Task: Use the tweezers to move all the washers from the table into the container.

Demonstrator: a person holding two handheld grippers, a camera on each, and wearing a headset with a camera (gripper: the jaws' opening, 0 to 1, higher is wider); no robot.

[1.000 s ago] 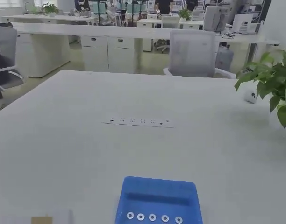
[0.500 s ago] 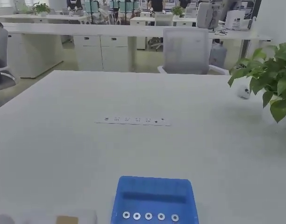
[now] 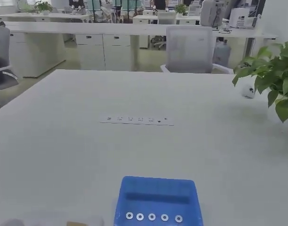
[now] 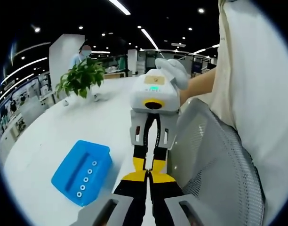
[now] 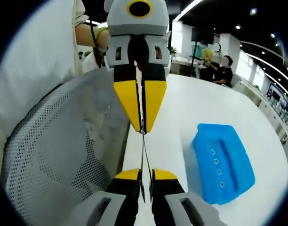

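Right gripper view looks along the right gripper (image 5: pixel 145 172). Its two jaws are squeezed almost together on thin metal tweezers (image 5: pixel 143 155). The left gripper (image 5: pixel 143 130) faces it, tip to tip. Its yellow jaws close to a point on the other end of the tweezers. Both grippers are off the near edge of the table (image 3: pixel 64 141). They are over a grey mesh chair (image 5: pixel 64 155), close to the person's body.

Head view shows a blue tray (image 3: pixel 158 190) on the near part of the table, in the middle. Five washers (image 3: pixel 152 217) lie in a row on the near part of the tray, side by side but not touching. A white power strip (image 3: pixel 137 120) lies farther back. A green plant (image 3: pixel 271 77) stands at the far right.
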